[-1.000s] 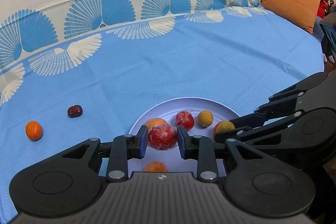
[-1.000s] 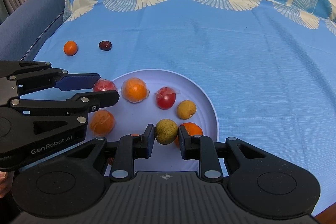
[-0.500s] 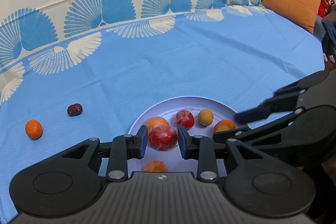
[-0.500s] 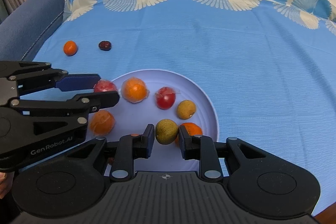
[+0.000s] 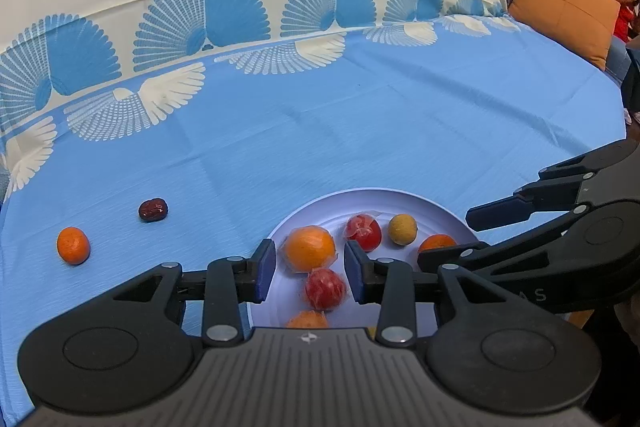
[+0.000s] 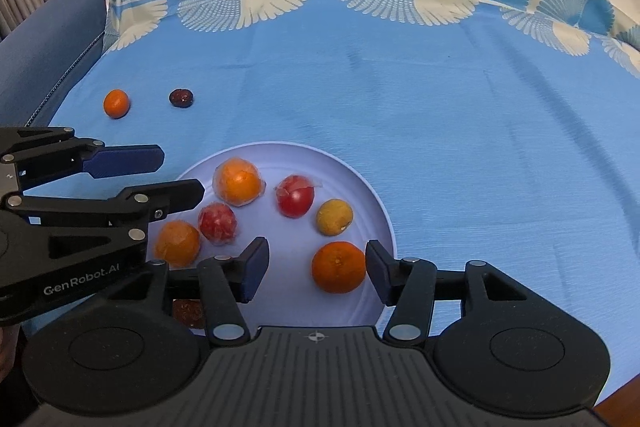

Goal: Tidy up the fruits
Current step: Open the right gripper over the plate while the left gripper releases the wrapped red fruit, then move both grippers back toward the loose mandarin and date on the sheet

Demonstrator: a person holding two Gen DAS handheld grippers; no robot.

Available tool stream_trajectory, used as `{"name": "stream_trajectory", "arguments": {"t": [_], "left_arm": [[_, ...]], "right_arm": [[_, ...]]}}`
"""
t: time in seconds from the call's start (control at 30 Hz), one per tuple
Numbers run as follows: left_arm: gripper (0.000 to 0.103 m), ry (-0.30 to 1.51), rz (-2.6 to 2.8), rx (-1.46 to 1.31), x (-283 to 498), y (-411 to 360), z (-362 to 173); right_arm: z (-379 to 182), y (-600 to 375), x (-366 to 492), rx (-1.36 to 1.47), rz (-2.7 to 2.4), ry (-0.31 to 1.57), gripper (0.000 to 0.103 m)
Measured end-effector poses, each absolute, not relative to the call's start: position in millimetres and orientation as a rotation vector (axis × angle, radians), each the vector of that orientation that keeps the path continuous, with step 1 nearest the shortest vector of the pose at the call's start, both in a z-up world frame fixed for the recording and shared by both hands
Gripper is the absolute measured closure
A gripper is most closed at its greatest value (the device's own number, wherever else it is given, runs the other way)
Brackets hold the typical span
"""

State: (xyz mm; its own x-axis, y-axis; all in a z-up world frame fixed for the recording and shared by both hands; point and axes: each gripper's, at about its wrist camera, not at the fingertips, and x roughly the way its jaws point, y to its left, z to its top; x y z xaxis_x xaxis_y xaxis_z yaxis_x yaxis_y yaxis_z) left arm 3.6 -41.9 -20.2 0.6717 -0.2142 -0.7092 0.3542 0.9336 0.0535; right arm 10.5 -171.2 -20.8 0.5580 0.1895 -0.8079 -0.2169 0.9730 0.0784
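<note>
A white plate (image 6: 372,195) on the blue cloth holds several fruits: a wrapped orange (image 6: 238,181), a wrapped red fruit (image 6: 218,223), a red tomato (image 6: 295,201), a yellow-green fruit (image 6: 335,217), an orange (image 6: 339,267). My left gripper (image 5: 310,273) is open above the plate, the wrapped red fruit (image 5: 325,289) lying below its fingers. My right gripper (image 6: 316,273) is open and empty over the plate's near edge. A small orange (image 5: 73,245) and a dark date (image 5: 153,209) lie on the cloth to the left.
An orange cushion (image 5: 564,11) lies at the far right of the cloth. A blue sofa arm (image 6: 44,43) runs along the left. A person in red (image 5: 624,7) is in the background. A brown fruit (image 6: 188,313) sits by the plate's near left edge.
Both grippers have opened. The left one let go of the wrapped red fruit onto the plate. The right one let go of the yellow-green fruit, which is no longer between its fingers.
</note>
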Motion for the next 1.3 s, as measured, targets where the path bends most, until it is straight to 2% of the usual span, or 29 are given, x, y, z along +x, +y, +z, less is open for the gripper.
{"name": "stream_trajectory", "arguments": {"t": [0.63,1.07,1.3], "left_arm": [[0.061,0.773,-0.319,0.193,3.5,-42.2,-20.7],[0.063,0.747,-0.291,0.153,4.4,-34.3,-11.2],[0.064,0.749,-0.298,0.158,4.9,-35.2,-11.3]], "right_arm": [[-18.6,-174.7,11.9,-0.028,0.228,0.938,0.047],[0.4,-192.5,11.2,0.023,0.110,0.792,0.048],[3.0,-196.1,11.4,0.042,0.095,0.770,0.055]]}}
